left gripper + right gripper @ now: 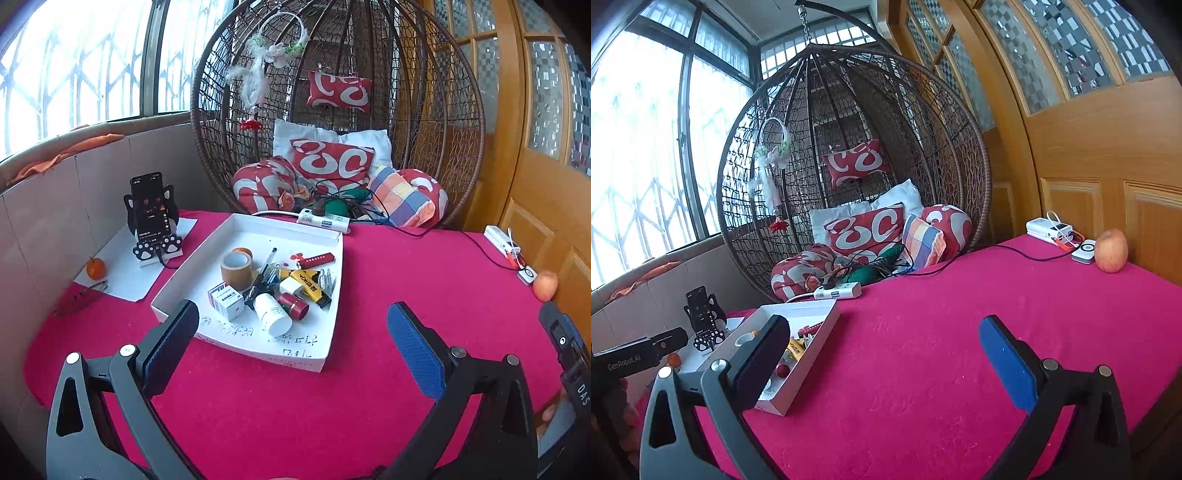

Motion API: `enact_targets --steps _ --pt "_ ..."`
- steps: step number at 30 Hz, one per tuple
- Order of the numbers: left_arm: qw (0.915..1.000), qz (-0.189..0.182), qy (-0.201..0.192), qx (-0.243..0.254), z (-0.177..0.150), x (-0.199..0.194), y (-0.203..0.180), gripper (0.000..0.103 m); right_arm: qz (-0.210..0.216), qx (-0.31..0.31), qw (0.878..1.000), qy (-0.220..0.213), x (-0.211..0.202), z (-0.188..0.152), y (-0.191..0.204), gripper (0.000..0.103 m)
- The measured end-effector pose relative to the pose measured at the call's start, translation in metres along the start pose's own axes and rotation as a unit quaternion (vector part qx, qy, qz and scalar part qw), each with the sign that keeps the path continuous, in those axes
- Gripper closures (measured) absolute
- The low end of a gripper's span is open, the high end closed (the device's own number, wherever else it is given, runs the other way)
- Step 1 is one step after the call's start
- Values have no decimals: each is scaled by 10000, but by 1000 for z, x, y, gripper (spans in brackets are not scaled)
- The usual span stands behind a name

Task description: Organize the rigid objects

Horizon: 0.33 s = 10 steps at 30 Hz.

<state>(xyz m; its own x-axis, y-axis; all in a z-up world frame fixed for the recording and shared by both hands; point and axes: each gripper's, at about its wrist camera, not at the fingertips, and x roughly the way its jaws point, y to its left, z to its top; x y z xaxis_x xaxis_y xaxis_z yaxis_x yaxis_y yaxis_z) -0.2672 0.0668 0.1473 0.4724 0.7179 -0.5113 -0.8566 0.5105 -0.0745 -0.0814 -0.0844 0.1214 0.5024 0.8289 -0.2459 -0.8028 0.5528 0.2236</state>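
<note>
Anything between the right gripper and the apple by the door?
No. Right wrist view shows only bare pink tablecloth between the open right gripper and the apple.

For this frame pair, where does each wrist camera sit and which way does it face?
Left wrist: on the left gripper, open above the red cloth, facing the white tray of small items and the hanging wicker chair; the right gripper's body shows at the right edge.
Right wrist: on the right gripper, open, further right, facing bare cloth and the apple; the left gripper's body shows at left.
Shared: tray, chair, phone stand, apple.
</note>
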Motion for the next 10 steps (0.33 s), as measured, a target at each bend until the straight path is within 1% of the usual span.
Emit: enact_targets --steps 10 --pt "10000 -16 -20 3 -2 1 0 0 -20 -2 10000 77 3 -2 -1 0"
